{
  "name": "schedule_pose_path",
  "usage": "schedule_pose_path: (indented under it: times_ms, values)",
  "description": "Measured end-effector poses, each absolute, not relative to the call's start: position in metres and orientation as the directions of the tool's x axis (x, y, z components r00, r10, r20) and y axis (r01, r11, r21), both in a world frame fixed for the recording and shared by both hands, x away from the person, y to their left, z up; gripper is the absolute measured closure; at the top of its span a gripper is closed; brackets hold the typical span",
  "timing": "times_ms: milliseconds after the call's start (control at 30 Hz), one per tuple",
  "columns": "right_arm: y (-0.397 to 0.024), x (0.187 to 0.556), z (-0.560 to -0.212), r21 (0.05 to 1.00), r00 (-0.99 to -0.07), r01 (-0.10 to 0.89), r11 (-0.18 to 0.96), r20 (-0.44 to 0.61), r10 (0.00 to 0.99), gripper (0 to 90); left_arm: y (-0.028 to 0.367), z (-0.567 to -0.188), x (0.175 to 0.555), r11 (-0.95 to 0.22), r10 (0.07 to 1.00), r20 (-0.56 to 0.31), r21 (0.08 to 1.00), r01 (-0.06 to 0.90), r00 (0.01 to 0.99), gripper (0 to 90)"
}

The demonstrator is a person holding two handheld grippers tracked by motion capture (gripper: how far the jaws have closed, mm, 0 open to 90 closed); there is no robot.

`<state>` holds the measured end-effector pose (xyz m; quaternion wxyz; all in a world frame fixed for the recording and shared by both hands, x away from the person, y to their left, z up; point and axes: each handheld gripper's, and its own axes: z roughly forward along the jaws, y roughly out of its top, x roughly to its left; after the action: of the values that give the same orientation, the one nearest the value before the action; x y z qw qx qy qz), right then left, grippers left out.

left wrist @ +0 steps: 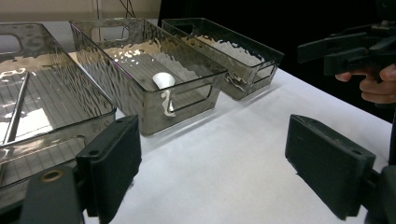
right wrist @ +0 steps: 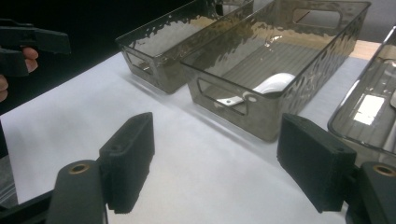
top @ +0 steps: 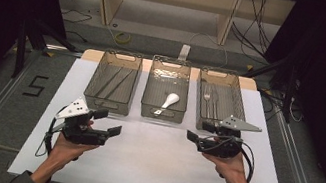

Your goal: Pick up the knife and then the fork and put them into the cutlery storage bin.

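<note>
Left gripper (top: pixel 106 122): held in the person's left hand over the near left part of the table, just near of the left bin; its jaws stand wide apart with nothing between them.
Right gripper (top: pixel 200 131): held in the right hand over the near right part of the table, just near of the right bin; its jaws are spread wide and grasp nothing.
Table (top: pixel 152 171): white top, bare between the two grippers.
Left bin (top: pixel 112 82): smoky clear plastic, far left of the row of three; thin metal sticks lie along its floor.
Middle bin (top: pixel 166 95): between the other two, close beside each but apart.
White spoon (top: pixel 169 102): lies in the middle bin, bowl toward the far end, handle toward the near wall; in the right gripper view it shows through that wall (right wrist: pixel 268 86).
Right bin (top: pixel 221 99): holds a fork (top: pixel 207 99) and other slim metal cutlery, too small to tell apart.
</note>
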<state>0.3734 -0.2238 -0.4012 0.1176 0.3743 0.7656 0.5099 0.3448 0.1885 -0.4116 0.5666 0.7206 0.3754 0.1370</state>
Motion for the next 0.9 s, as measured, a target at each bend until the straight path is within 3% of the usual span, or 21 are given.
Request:
schedule_pose_path:
  times_ms: [900]
  values:
    - [-0.245, 0.329, -0.429, 0.894, -0.674, 0.416, 0.163, 0.183, 0.716, 26.0, 0.186, -0.412, 0.343, -0.076, 0.670, -0.248, 0.914, 0.398, 0.700, 17.4]
